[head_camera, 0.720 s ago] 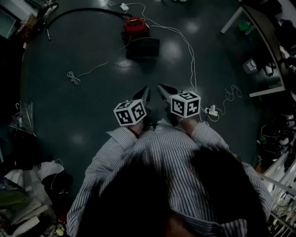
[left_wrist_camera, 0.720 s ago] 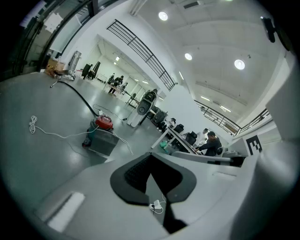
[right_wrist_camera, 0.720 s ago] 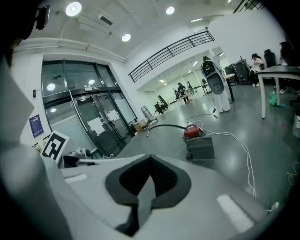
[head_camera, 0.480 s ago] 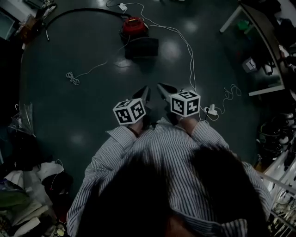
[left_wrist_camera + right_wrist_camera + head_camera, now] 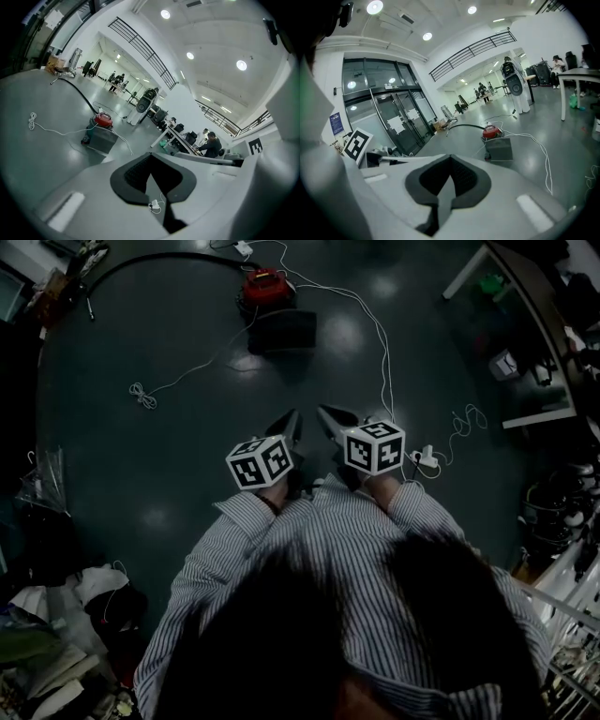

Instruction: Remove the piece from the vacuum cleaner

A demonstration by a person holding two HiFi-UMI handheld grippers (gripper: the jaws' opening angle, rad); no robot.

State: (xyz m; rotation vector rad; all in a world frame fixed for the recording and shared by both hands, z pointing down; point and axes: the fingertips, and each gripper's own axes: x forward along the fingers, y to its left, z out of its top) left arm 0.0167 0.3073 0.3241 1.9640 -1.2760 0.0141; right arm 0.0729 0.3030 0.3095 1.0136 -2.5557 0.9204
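- striped sleeves [image 5: 234, 549] at 6 o'clock in the head view; the person holds both tongs low in front of the body, side by side
- left gripper [image 5: 293, 420]: jaws pressed together, nothing between them; its own view shows the pads meeting, with bare floor beyond
- right gripper [image 5: 325, 413]: just at 3 o'clock of the left one, jaws closed tight too and empty; the two tips are near each other but apart, both pointing to 12 o'clock
- white plug adapter [image 5: 427, 460] on the floor, at 3 o'clock of the right gripper
- white cable [image 5: 382, 352] runs from the adapter up toward 12 o'clock
- coiled white cord [image 5: 142, 396] lies on the floor at 10 o'clock of the tongs
- grey box [image 5: 281, 331] on the floor at 12 o'clock, well apart from both tongs
- vacuum cleaner [image 5: 263, 287]: red top, on the floor at 12 o'clock, just behind the grey box; can't tell if they touch; neither gripper is near it
- black hose [image 5: 155, 261] curves from the vacuum toward 10 o'clock
- which piece is the task's can't be made out from here
- table [image 5: 525, 306] at 2 o'clock, far edge
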